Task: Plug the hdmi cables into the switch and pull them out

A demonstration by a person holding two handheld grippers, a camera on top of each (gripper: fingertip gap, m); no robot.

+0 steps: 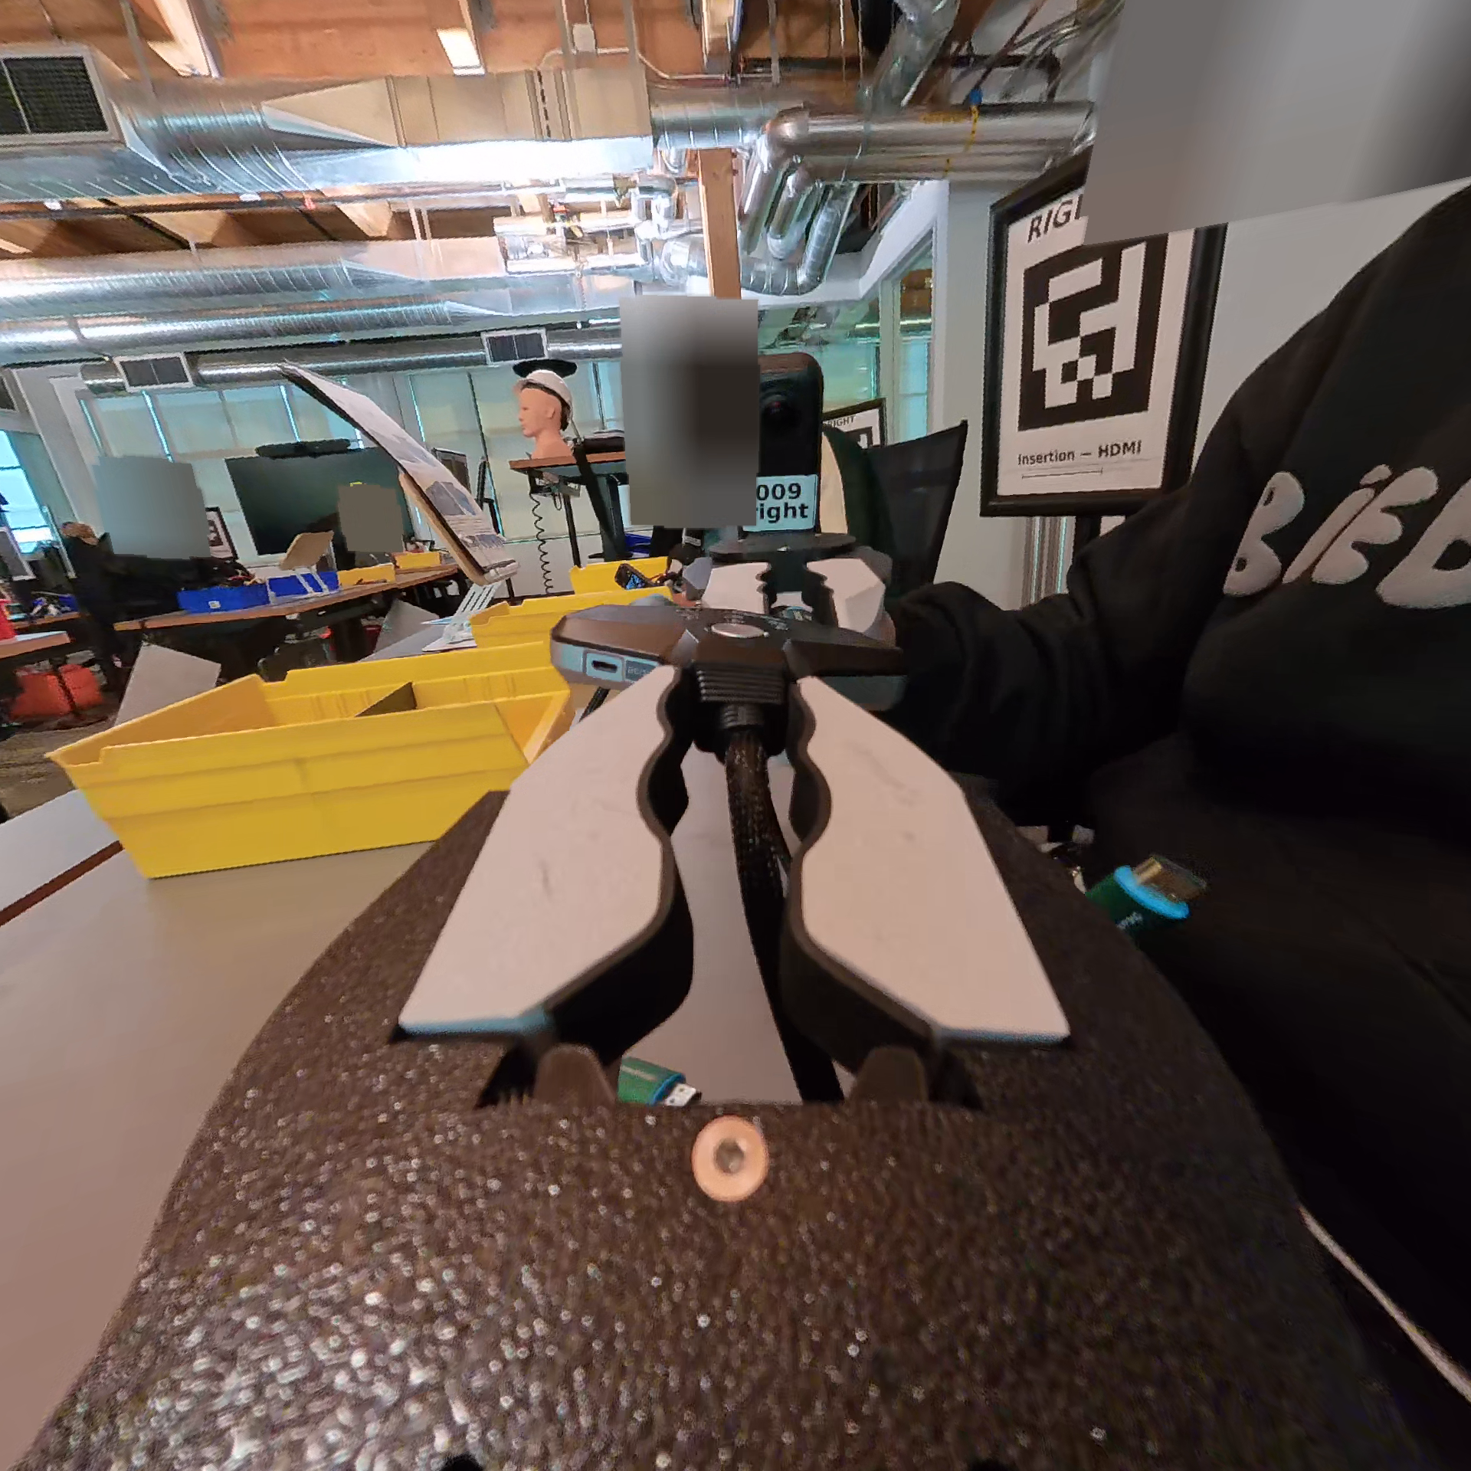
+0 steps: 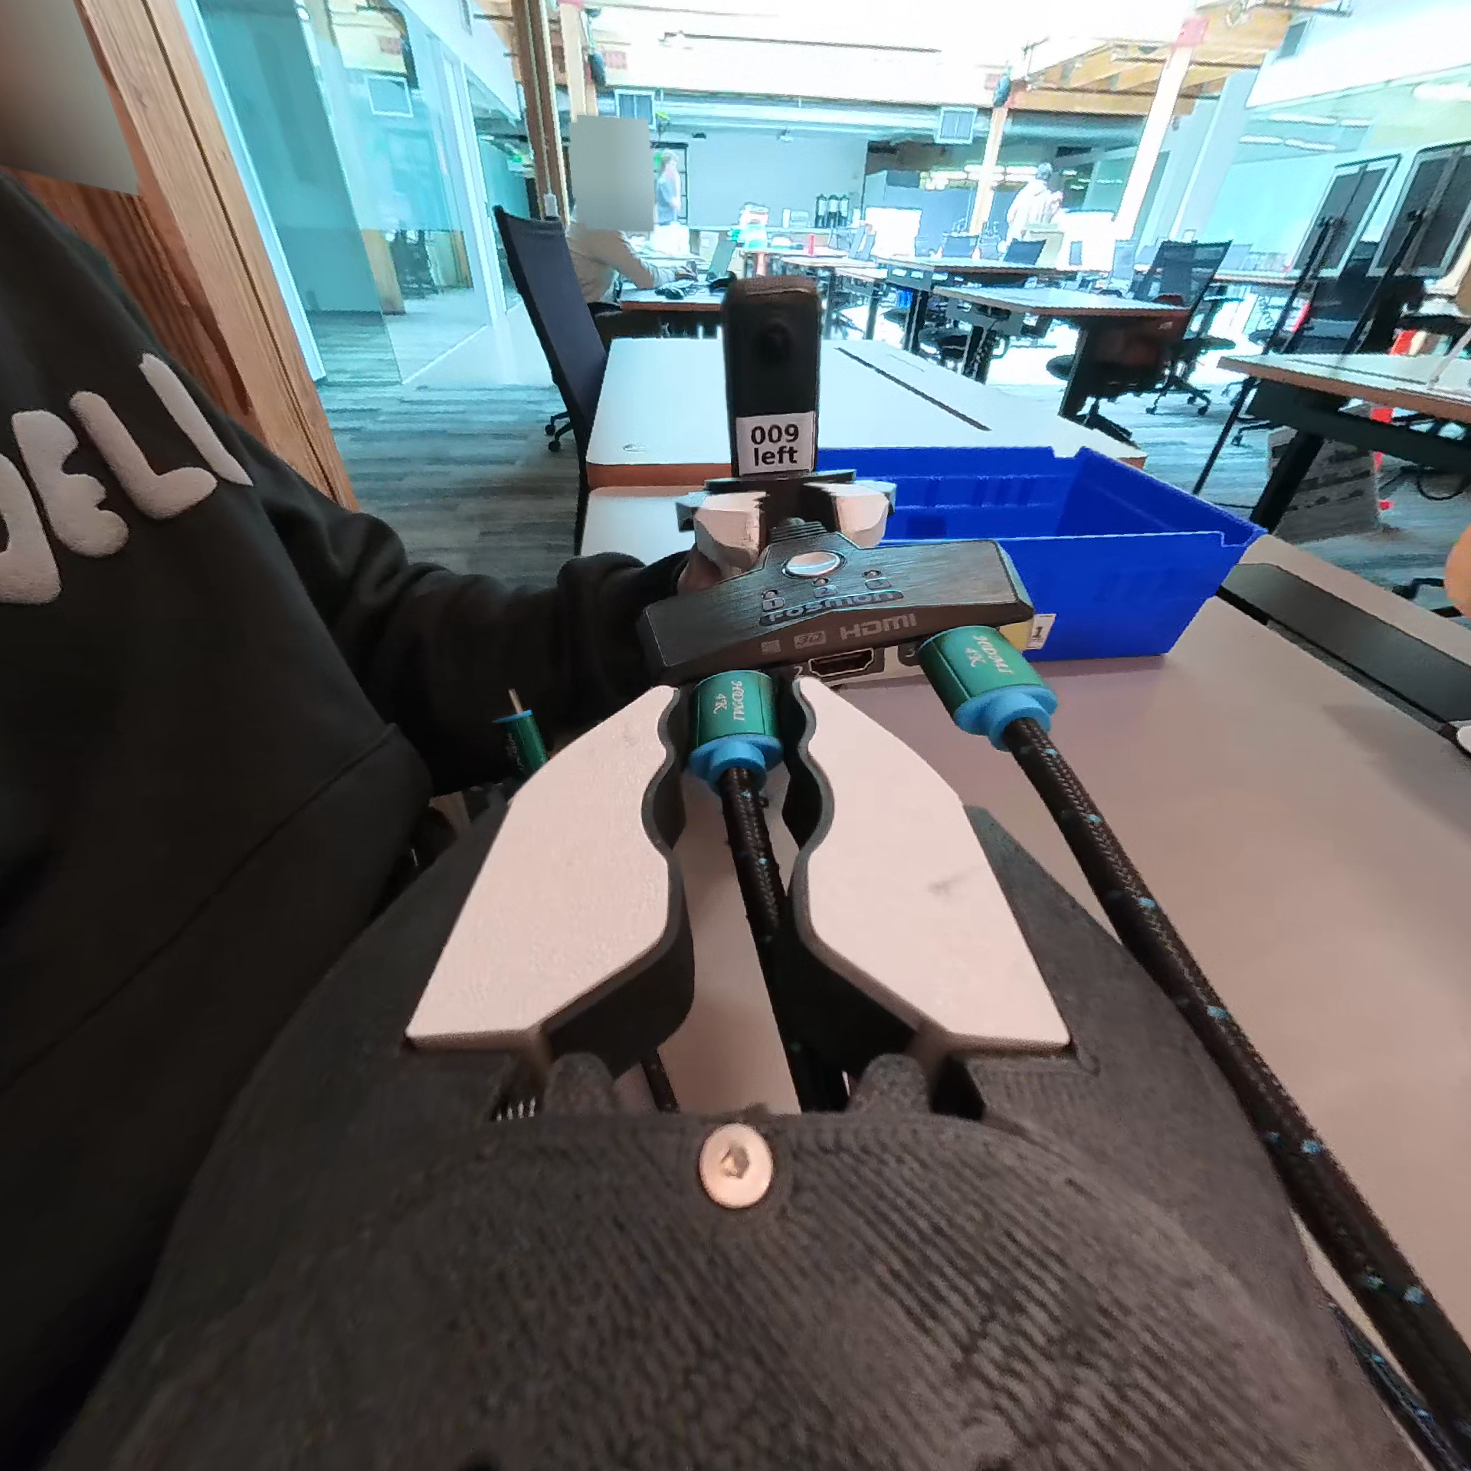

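Now the right tool [image 2: 736, 716] has its pale, wavy-edged fingers closed around a green metallic plug [image 2: 731, 707] with a blue collar, seated in the port at the switch's [image 2: 836, 605] 7 o'clock corner. Opposite, the left tool [image 1: 736, 692] is clamped on the ribbed black strain relief [image 1: 736, 683] of the switch's own braided lead, holding the brushed black, T-shaped box above the grey surface [image 2: 1194, 796]. A second green plug [image 2: 983, 665] sits in the port toward 4 o'clock; the middle port [image 2: 842, 661] is bare. Another loose green plug [image 1: 1146, 895] shows at 3 o'clock from the left tool. Judging by this, it is either final seating or the start of extraction; either way the next move calls for a straight push or pull along the plug's axis while the left tool braces.
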